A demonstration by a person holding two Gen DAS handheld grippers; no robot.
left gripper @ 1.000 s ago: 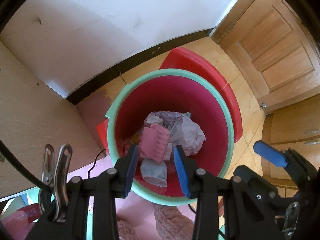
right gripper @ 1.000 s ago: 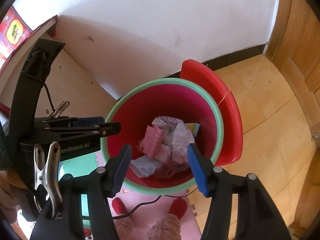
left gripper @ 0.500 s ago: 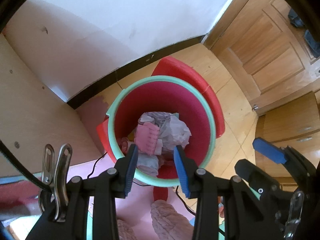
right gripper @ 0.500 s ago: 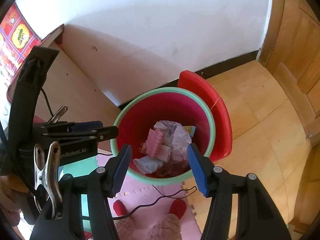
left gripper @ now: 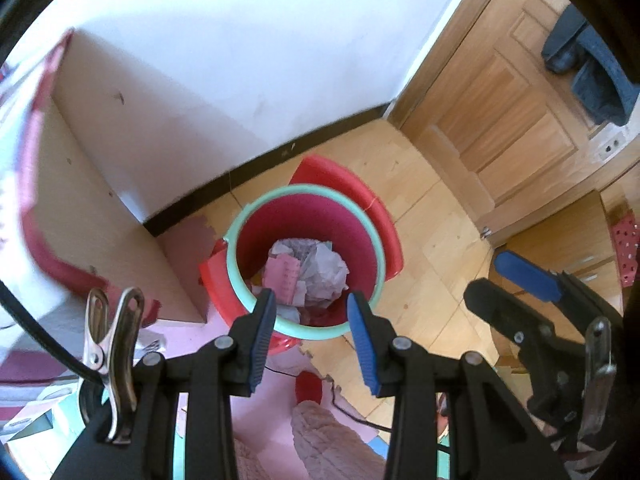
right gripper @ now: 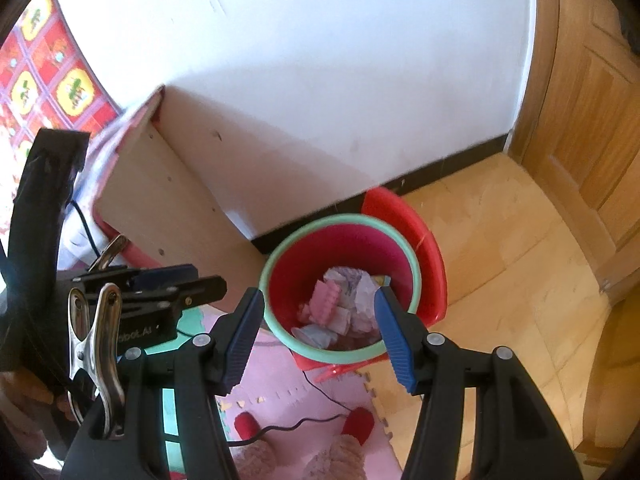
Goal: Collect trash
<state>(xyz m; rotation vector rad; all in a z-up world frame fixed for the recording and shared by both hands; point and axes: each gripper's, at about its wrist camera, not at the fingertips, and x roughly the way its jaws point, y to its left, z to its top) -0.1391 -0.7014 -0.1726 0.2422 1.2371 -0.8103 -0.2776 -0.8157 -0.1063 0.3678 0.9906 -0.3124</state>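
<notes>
Both tools hang over the bin with nothing between their blue pads. The left tool (left gripper: 311, 312) has its jaws a modest way apart, empty, and through the gap you look straight down into the bin. The right tool (right gripper: 320, 312) stands wider, also empty, pointing down at the same spot. From the left camera the right tool shows off to the side, and from the right camera the left tool sits at the left edge; the two are side by side, not touching.

Below them stands the trash bin (left gripper: 234, 256), red inside with a pale green rim, on the wooden floor (right gripper: 500, 240) close to the white wall and its dark skirting. A red lid or pan (left gripper: 360, 196) leans behind it. In the bottom lies the trash (right gripper: 344, 304): a pink printed slip, crumpled white paper or tissue, and some pale wrappers, though the heap is too small and jumbled to sort piece by piece.

To my eye the collecting is done for this load: the rubbish is in the bin and neither tool carries anything. A few small scraps (right gripper: 248, 400) seem to lie on the pink foam mat (right gripper: 304, 412) near the person's slippers, so perhaps some picking up remains.
</notes>
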